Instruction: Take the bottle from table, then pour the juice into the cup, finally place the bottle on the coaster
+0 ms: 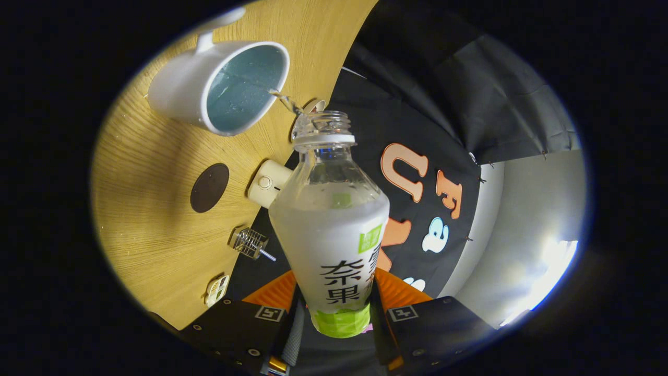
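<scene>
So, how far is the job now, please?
Done: the bottle is off the table, clamped between the claw fingers. In hand: it is tipped and a thin stream runs from its open mouth into the white cup. Left: finishing the pour, then setting the bottle on the dark round coaster.

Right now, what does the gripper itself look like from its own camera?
The gripper shows two broad, flat, dark plates, one on each side, studded with small round screws. Each plate carries a square black-and-white marker near its inner corner. Orange wedge-shaped parts sit just ahead of the plates. No cables or sleeve are visible.
</scene>
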